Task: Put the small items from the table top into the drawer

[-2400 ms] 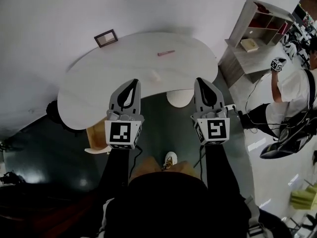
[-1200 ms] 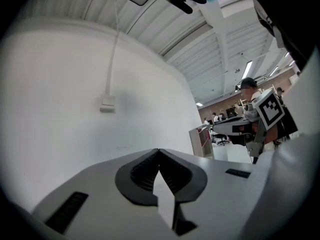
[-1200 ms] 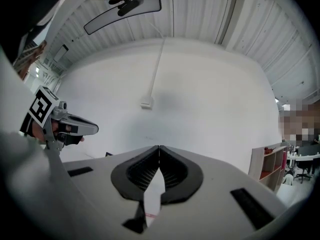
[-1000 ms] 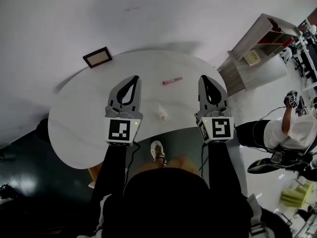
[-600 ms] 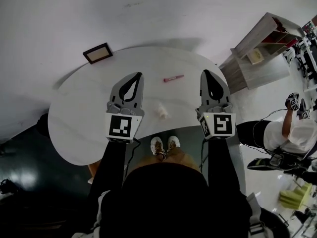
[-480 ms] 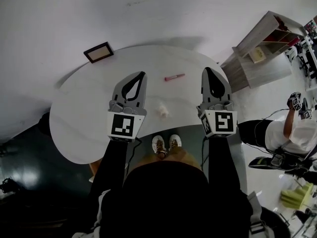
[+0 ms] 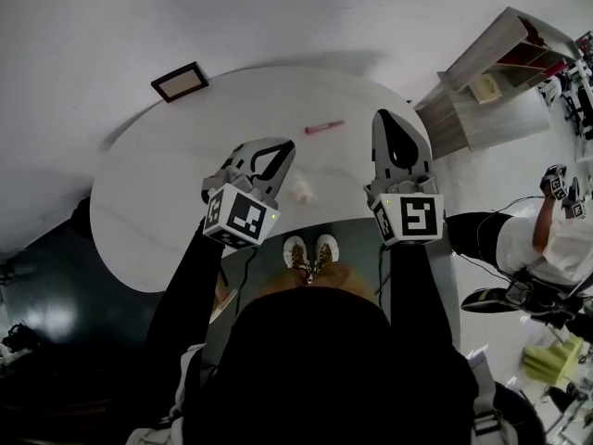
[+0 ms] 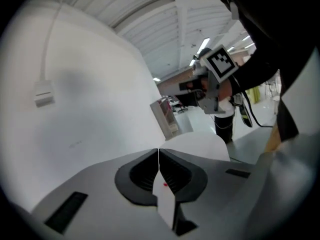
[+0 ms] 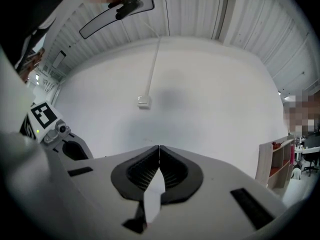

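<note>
A white rounded table (image 7: 157,202) carries a pink pen (image 7: 324,127) toward its far side and a small pale item (image 7: 301,191) near its front edge. My left gripper (image 7: 285,145) is shut and empty; it is rolled over and tilted down, its tip just left of the pale item. In its own view the left gripper (image 8: 158,150) has its jaws together, with the table edge (image 8: 200,143) beyond. My right gripper (image 7: 384,116) hangs level over the table's right end, shut, with nothing between its jaws; the right gripper (image 9: 159,147) faces the white wall.
A dark picture frame (image 7: 180,82) lies at the table's far left. A wooden shelf unit (image 7: 491,72) stands to the right, with another person (image 7: 547,239) beyond it. My shoes (image 7: 310,251) show at the table's front notch. A wall socket (image 9: 144,102) sits on the wall.
The left gripper has sunk, rolled over and swung its tip right toward the pale item. The right gripper has stayed in place. Both remain shut.
</note>
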`<state>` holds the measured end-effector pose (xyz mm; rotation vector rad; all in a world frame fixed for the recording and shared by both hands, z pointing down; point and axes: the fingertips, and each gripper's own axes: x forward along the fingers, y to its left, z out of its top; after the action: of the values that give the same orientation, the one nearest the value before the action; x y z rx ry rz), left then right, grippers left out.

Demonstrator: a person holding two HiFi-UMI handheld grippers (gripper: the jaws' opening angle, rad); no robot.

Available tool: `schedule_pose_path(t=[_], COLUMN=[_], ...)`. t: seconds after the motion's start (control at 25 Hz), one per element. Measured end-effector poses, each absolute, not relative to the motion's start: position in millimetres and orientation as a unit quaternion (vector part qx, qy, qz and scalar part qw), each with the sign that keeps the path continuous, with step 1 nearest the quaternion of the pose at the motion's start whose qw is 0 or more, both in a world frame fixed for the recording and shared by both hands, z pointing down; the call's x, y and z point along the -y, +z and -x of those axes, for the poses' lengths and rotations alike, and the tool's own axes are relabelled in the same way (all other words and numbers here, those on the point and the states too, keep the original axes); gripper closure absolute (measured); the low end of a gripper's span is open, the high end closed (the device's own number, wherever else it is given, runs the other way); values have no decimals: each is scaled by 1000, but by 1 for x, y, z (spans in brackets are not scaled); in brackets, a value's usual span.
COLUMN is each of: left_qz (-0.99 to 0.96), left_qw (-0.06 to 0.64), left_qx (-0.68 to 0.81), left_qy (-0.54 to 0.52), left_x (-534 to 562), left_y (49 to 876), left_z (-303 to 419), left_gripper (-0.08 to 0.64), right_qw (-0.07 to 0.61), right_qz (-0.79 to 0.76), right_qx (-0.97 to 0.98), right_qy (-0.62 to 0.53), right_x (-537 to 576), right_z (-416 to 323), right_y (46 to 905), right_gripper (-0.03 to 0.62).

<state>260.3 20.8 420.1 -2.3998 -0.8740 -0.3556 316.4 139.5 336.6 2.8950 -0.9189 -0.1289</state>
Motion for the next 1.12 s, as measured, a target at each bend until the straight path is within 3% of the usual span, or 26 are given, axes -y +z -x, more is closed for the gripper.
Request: schedule_pose_path(t=[0.2,0.36,0.76,1.12], left_qz=[786,685,494,381], left_qw=[338,395,481,550], left_qx=[472,559,655,667], left_qy=[-213,-249,-309,-328], left_x=[-42,-56,-55,-56], left_y=[488,530,622,670], left_z=[-234,-210,-179,-177], left_gripper=[538,454,363,380], right_qw=[51,55,47,63], right_qz=[-950,-951,-954,-955], right_qx=[304,303,295,288], right_qy=[-43,-33,-22,-6], right_x=[-145,-153,-167,-184], right_z=[-311,-311,-306,-294], right_y=[340,347,355,361], right_gripper=[565,565,565,565])
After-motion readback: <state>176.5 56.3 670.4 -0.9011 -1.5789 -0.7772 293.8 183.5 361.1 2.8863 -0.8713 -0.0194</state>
